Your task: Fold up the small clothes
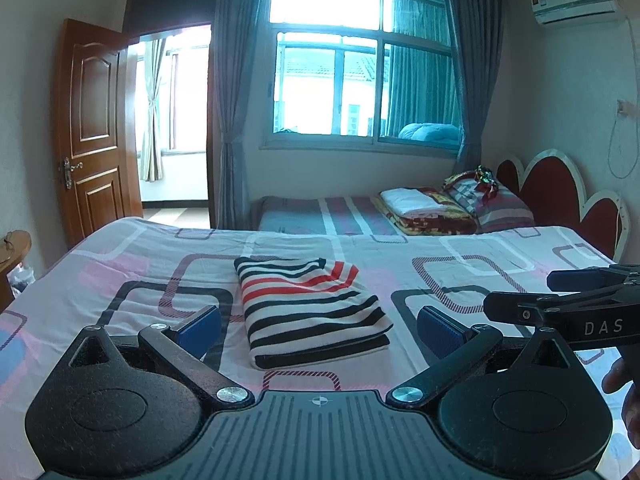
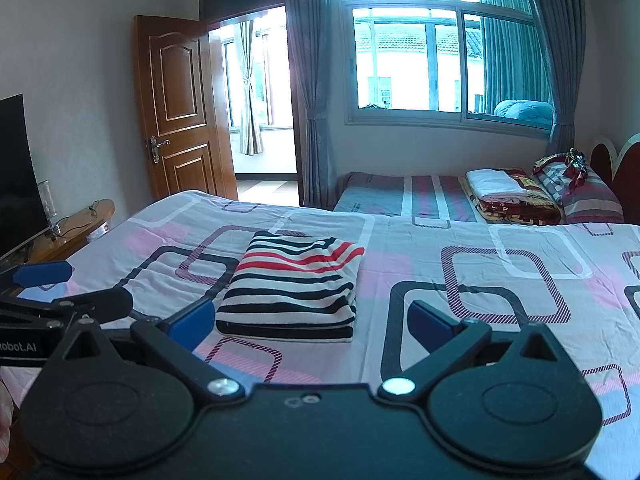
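Observation:
A small striped garment (image 1: 310,308), white with black and red stripes, lies folded into a neat rectangle on the patterned bed sheet (image 1: 460,276). It also shows in the right wrist view (image 2: 294,286). My left gripper (image 1: 318,326) is open and empty, its blue pads on either side of the garment's near end, held above the bed. My right gripper (image 2: 310,326) is open and empty, just short of the garment's near edge. The right gripper shows at the right edge of the left wrist view (image 1: 580,292); the left gripper shows at the left edge of the right wrist view (image 2: 52,284).
A second bed (image 2: 420,196) beyond holds folded blankets (image 2: 508,196) and a pillow (image 2: 580,192). A red headboard (image 1: 560,192) stands at right. An open wooden door (image 2: 180,108), a curtained window (image 2: 440,60), and a TV (image 2: 16,168) on a wooden stand (image 2: 72,228) at left.

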